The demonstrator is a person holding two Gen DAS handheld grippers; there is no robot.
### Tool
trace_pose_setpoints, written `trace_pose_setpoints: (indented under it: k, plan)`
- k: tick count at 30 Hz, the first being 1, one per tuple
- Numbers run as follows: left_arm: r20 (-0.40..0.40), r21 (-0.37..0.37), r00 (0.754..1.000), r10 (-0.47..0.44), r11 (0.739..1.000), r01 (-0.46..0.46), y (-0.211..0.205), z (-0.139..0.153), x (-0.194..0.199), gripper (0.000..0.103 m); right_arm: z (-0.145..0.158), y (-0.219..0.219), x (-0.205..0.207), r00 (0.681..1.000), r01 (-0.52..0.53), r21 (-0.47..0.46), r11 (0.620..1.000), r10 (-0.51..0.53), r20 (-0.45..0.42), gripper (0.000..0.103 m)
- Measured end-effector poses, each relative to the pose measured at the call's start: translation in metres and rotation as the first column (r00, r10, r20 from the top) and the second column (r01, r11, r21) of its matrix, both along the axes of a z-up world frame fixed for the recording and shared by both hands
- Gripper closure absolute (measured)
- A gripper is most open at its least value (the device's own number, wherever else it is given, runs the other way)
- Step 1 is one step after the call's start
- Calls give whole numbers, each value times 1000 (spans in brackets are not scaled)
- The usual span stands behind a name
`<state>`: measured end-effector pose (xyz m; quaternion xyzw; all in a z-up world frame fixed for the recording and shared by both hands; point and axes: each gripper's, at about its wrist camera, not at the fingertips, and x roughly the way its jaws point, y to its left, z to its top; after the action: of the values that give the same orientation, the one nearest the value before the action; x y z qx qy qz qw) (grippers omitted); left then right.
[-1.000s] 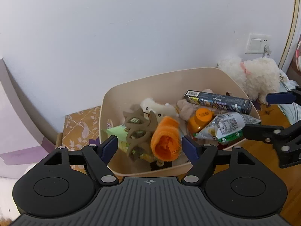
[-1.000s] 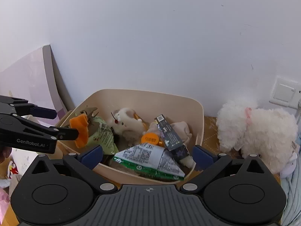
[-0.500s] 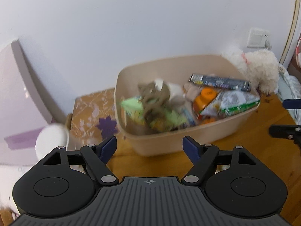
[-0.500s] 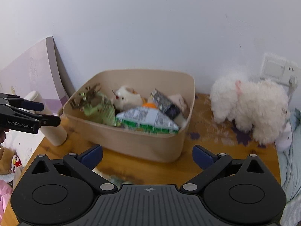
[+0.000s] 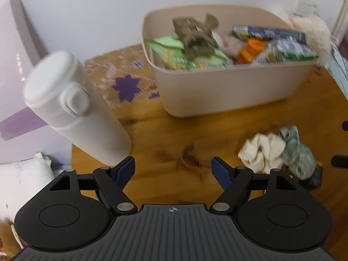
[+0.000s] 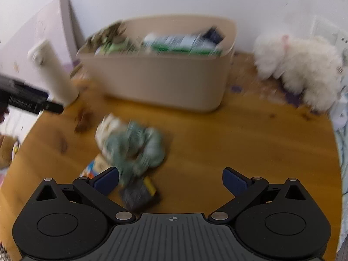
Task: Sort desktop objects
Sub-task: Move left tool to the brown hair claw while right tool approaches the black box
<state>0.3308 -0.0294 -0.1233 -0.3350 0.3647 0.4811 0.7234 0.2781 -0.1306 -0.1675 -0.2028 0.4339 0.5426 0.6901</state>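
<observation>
Two hand-held grippers — left (image 5: 171,170), right (image 6: 170,179) — agape above bare tabletop (image 6: 239,143).

A wooden counter (image 5: 217,126) stands against a white wall (image 5: 87,4). At far right a wall socket (image 5: 305,3) sits on that wall. A pale purple board (image 5: 13,69) leans at the far left. A patterned brown mat (image 5: 121,74) lies on the counter, left of centre.
</observation>
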Motion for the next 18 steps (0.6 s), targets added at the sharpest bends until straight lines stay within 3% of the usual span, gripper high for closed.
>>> trace_pose_setpoints:
  k: [8,18]
  plan:
    - [-19,-19,989,-144,989,143,-8,-27,14,25,-25,-11,-29,1000,-20,-51,999,20,-5,0]
    - [9,-61,981,-194,979,194,-2,-53,26,25,-44,-1,-22,999,31,-107,994,-27,34,0]
